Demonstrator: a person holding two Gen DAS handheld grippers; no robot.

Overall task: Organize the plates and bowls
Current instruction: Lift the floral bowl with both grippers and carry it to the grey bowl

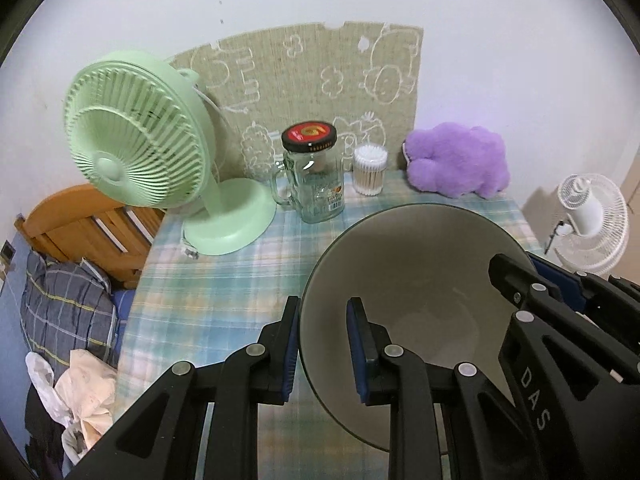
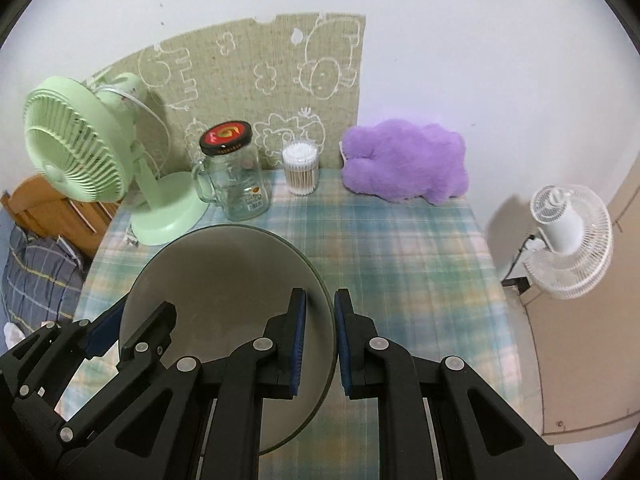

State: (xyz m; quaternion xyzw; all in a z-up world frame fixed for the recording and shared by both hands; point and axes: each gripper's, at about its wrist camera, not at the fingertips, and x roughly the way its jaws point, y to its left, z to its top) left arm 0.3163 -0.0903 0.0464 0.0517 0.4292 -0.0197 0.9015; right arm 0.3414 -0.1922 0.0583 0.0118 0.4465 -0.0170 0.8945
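Both of your grippers hold one grey bowl above the checked table.

On the left, your left gripper (image 1: 324, 344) is closed on the near-left rim of the bowl (image 1: 420, 264), one pad outside the wall and one inside. On the right, your right gripper (image 2: 320, 340) is closed on the opposite rim in the same way. Behind the bowl on the tablecloth (image 2: 400, 248) you have, from left to right, a green fan (image 1: 136, 136), a glass jar (image 1: 316, 184), a tub of cotton swabs (image 1: 370, 170) and a purple plush (image 1: 456, 160).
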